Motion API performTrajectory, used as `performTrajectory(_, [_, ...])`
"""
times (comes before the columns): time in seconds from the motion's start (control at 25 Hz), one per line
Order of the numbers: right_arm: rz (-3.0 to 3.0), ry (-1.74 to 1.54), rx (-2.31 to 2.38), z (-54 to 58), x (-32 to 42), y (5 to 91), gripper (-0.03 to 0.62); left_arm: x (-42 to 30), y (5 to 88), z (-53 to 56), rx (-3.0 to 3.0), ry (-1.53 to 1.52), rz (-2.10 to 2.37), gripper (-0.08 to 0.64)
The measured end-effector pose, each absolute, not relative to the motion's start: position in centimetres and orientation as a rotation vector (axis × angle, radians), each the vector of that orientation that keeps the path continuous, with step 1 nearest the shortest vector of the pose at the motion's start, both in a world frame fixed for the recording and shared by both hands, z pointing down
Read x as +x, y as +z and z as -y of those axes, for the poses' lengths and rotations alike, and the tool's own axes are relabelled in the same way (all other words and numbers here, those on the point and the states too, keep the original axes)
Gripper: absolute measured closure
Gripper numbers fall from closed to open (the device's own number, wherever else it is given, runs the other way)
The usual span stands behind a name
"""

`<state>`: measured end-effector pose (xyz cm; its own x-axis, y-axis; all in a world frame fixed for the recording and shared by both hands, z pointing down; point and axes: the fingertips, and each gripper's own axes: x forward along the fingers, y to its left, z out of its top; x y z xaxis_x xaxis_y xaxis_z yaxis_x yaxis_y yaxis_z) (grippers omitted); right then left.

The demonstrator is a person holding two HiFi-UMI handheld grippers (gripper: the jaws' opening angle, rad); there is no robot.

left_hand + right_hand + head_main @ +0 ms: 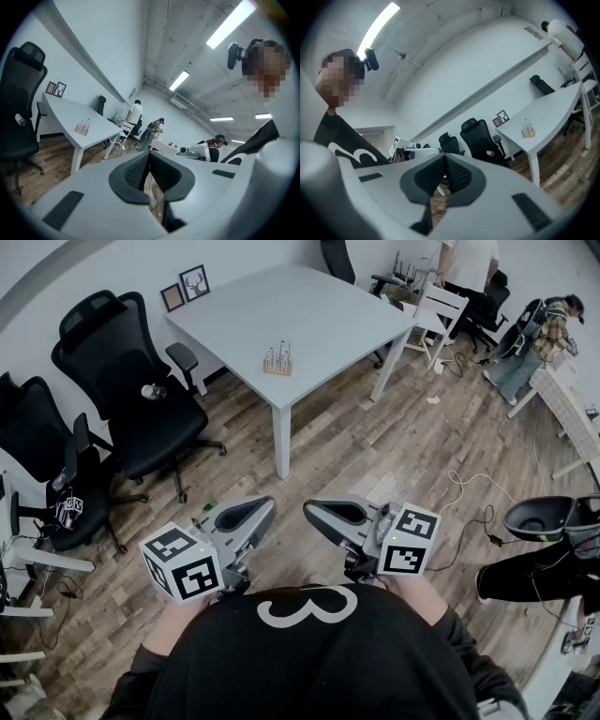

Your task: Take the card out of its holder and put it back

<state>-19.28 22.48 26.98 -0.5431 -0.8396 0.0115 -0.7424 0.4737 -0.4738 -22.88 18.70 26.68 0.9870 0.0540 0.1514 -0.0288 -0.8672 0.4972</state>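
The grey left gripper (263, 505) and the grey right gripper (314, 510) are held close to the person's black shirt (319, 662), above the brown wooden floor (375, 456). Their fingers (133, 169) are closed, with nothing in them. The small wooden card holder (277, 362) stands far away on the white surface (309, 306).

A white numeral 3 (307, 605) marks the person's black shirt (309, 667).

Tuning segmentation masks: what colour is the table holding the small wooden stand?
White. The table shows best in the head view.
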Motion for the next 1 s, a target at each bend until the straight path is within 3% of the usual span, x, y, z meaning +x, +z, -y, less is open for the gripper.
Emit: performTrajectory(1.0, [-2.535,-0.586,-1.289,-26.9,-6.3,26.3,0.583,-9.8,26.4,-23.6,2.674,0.183,0.017,0.546])
